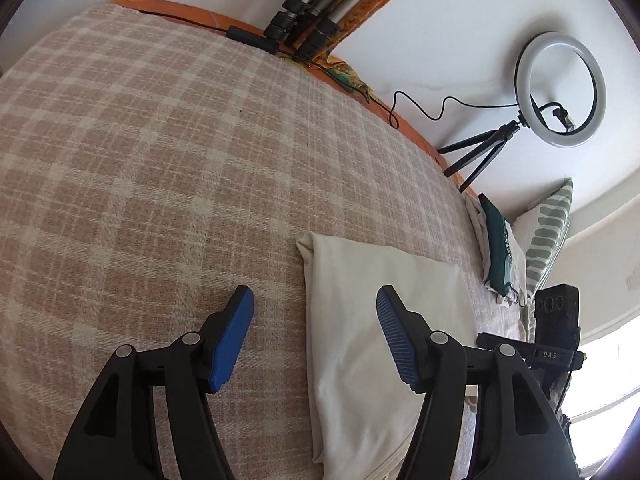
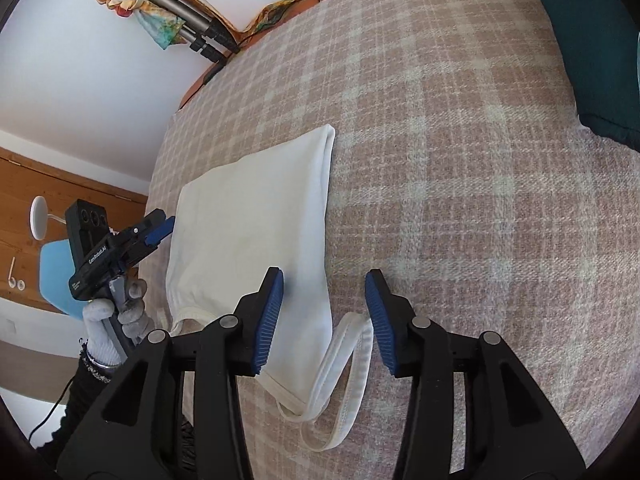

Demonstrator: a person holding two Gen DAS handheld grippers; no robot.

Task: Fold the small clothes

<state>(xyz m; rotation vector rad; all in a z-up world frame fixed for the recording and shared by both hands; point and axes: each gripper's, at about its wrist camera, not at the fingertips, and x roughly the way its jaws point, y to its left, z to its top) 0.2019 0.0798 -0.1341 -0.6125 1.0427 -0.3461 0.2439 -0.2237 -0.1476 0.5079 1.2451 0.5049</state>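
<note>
White walls behind; work surface is a bed under one pink-and-cream checked woven blanket (image 1: 160, 152), with an orange edge showing along the far side.

Counts:
- One garment: cream-white folded top with thin shoulder straps (image 2: 256, 216). It lies flat on the blanket, body folded into a rough rectangle. Two strap loops trail off the near end, in front of the right gripper.
- Two grippers, each black with two blue ribbed pads.
- Left gripper (image 1: 316, 312): jaws apart, nothing between the pads. In its own view the left pad is over bare blanket and the right pad over the top. In the right wrist view it sits at the far-left edge of the garment, held by one hand in a grey-white knit glove (image 2: 116, 312).
- Right gripper (image 2: 326, 300): jaws apart, gripping nothing. Its left pad is over the cloth and its right pad over blanket; the strap loops lie between them.
- One white ring light on a black mini tripod (image 1: 560, 92), by the wall, cable running off it.
- One bundle of folded tripod legs (image 1: 308, 20) wrapped in a colourful patterned cloth.
- One dark teal cushion (image 1: 498, 248) and one cream cushion with green stripes (image 1: 548, 236), at the bed's edge.
- One light-blue chair (image 2: 56, 276) beyond the bed.

No containers in view.
</note>
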